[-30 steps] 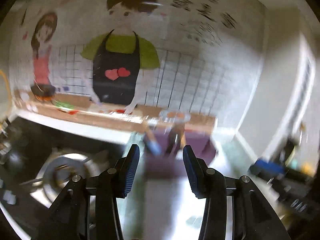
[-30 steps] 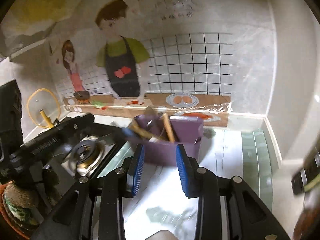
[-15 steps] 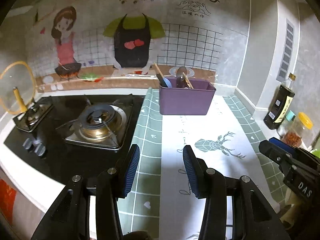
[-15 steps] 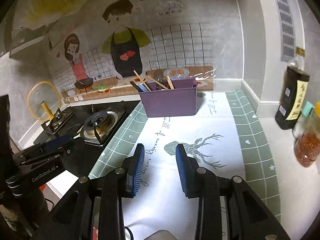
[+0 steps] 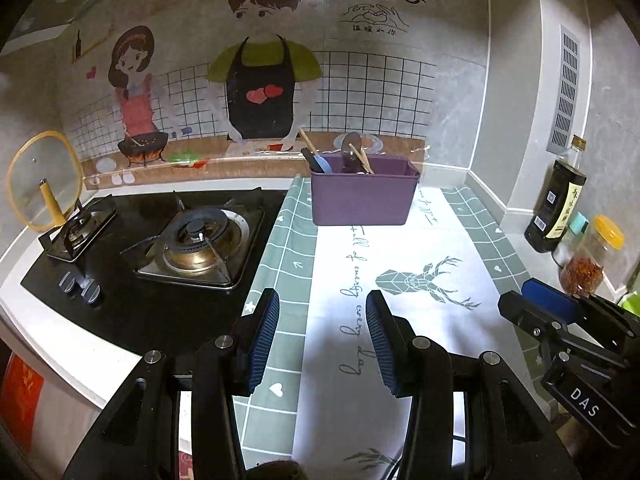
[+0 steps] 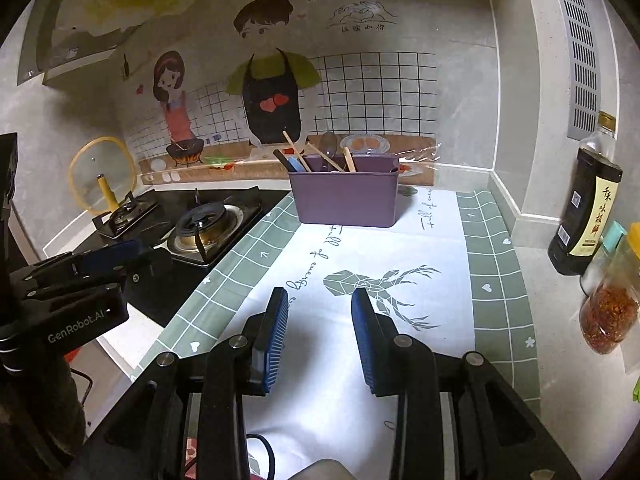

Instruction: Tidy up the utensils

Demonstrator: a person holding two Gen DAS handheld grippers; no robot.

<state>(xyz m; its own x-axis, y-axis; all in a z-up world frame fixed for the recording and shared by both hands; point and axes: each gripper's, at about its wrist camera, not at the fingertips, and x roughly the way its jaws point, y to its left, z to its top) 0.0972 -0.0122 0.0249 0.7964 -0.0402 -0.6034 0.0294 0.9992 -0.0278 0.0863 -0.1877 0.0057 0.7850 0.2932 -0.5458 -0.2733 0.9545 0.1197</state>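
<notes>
A purple bin (image 5: 362, 196) stands at the back of the counter on a white and green mat; it also shows in the right wrist view (image 6: 346, 196). Several utensils stick out of it: wooden chopsticks (image 6: 296, 152), a blue-tipped spatula (image 5: 320, 162) and a dark spoon (image 5: 351, 148). My left gripper (image 5: 322, 324) is open and empty, well in front of the bin over the mat's left edge. My right gripper (image 6: 320, 320) is open and empty over the deer print (image 6: 380, 284). Each gripper shows in the other's view, the right (image 5: 560, 320) and the left (image 6: 80, 280).
A black gas stove (image 5: 192, 236) lies left of the mat. A glass lid (image 5: 44, 180) leans on its far-left burner. A dark sauce bottle (image 6: 584, 208) and a jar of chili flakes (image 6: 610, 312) stand by the right wall.
Both grippers have pulled back from the purple bin toward the counter's front edge. The views went from blurred and close to steady and wide. Both stay open and empty.
</notes>
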